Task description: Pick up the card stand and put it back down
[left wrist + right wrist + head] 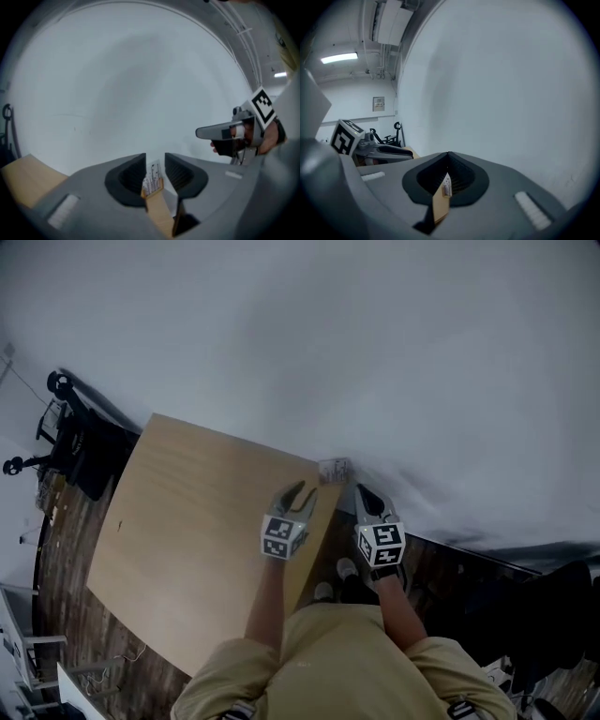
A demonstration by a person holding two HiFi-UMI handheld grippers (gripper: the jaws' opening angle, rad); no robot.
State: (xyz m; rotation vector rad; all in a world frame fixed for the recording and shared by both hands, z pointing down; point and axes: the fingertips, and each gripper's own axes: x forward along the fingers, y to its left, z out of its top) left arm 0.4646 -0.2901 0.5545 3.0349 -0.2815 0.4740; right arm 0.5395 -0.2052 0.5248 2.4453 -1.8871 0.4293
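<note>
The card stand [334,469], a small holder with a printed white card, sits on the far right corner of the tan wooden table [187,521]. My left gripper [305,491] hovers just short of it, jaws apart and nothing between them. In the left gripper view the card stand [152,179] shows through the gap between the jaws of my left gripper [154,159], untouched. My right gripper [362,489] hangs beside the corner, off the table's edge, fingers together. In the right gripper view the card stand [446,186] shows below the closed tips of my right gripper [449,157].
A plain white wall fills the space behind the table. Dark equipment on stands [70,432] sits off the far left corner. A black chair [553,615] is at the right. Dark wood floor surrounds the table, with the person's shoes [343,570] below the grippers.
</note>
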